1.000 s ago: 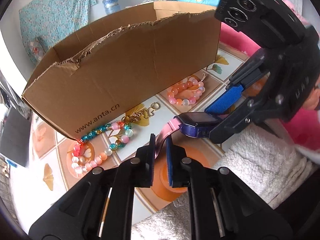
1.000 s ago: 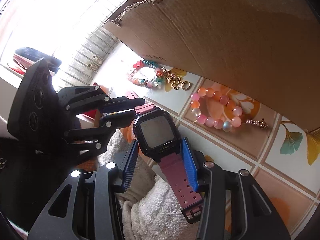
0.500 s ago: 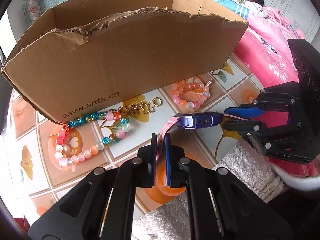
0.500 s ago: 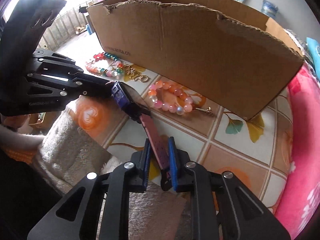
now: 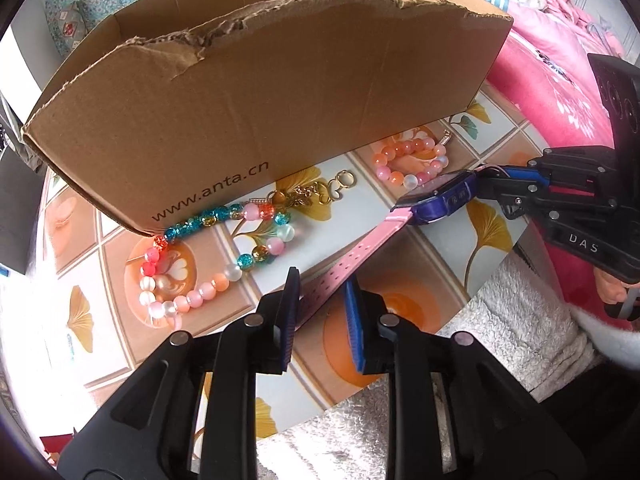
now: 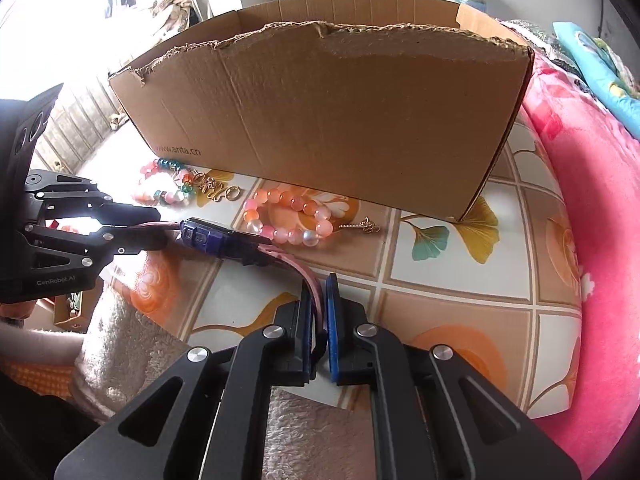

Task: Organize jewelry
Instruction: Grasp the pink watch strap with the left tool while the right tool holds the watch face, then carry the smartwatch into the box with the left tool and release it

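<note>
nearest the left wrist camera, the left gripper [image 5: 322,312] had its jaws slightly apart, and they had just been opening; the pink perforated strap of the child's watch [image 5: 438,198] ran between the blue pads, leaning on the left one and clear of the right. nearest the right wrist camera, the right gripper [image 6: 318,320] had just been closing and its jaws stood narrow, pinching the other pink strap end between the pads. the watch, with its purple plastic case, hung between the two tools just above the tiled, leaf-patterned counter [image 6: 436,276], screen tilted to the side. a white fleecy cloth [image 5: 516,316] lay at the counter's near edge.

beyond the watch, a bracelet of orange and pink glass beads [image 6: 290,216] with a small gold charm lay on the counter just in front of the box. to its left in the right wrist view lay a longer multicoloured bead strand [image 5: 208,256] with teal, red and pale beads, one end touching the box's lower corner, and a gold chain with ring clasps [image 5: 320,194] beside it.

behind them stood the open brown cardboard box [image 6: 340,108] with a torn upper edge and printed web address. a pink flowered blanket [image 6: 600,200] lay past the counter on the right, and teal floral fabric hung far back.
</note>
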Motion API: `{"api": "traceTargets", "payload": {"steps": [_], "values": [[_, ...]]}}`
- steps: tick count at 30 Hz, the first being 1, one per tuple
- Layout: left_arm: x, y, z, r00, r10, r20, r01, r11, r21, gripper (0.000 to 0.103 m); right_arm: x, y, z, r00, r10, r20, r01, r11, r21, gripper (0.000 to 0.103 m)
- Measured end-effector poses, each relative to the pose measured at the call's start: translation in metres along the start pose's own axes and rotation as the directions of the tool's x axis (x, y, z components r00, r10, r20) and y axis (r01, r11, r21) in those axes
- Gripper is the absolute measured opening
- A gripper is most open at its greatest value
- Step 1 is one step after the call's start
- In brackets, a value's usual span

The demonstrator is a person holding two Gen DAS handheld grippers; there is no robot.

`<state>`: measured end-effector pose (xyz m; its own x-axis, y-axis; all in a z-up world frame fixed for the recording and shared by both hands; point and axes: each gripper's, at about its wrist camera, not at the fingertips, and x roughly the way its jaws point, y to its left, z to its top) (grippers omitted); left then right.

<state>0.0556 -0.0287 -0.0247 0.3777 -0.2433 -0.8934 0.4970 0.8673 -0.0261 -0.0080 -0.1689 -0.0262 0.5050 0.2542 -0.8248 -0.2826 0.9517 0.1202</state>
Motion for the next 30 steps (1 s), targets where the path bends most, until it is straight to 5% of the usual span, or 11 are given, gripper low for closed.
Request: {"api": "traceTargets", "payload": {"steps": [5, 13, 20, 24, 30], "values": [[-0.008, -0.009, -0.004, 1.000, 0.007, 0.027, -0.007, 1.000, -0.002, 0.003, -0.009, 0.007, -0.003, 1.000, -0.020, 0.019, 0.020, 1.000, -0.008, 0.006], [-0.064, -0.013, -0.015, 0.989, -0.009, 0.144, 0.007, 1.000, 0.010, 0.002, -0.053, 0.027, 0.003, 0.992, -0.053, 0.114, 0.056, 0.998, -0.027, 0.006], [-0.141, -0.003, 0.016, 0.938, -0.015, 0.345, 0.004, 0.999, 0.033, 0.002, -0.111, 0.041, 0.054, 0.952, -0.064, 0.299, 0.091, 0.993, -0.078, 0.006], [-0.157, 0.017, 0.061, 0.919, 0.002, 0.394, -0.011, 1.000, 0.022, 0.002, -0.113, 0.033, 0.108, 0.945, -0.026, 0.326, 0.067, 0.991, -0.115, 0.006], [-0.111, 0.061, 0.136, 0.968, 0.012, 0.251, -0.002, 0.999, -0.038, 0.002, -0.046, -0.006, 0.193, 0.993, 0.057, 0.099, -0.050, 0.996, -0.073, 0.006]]}}
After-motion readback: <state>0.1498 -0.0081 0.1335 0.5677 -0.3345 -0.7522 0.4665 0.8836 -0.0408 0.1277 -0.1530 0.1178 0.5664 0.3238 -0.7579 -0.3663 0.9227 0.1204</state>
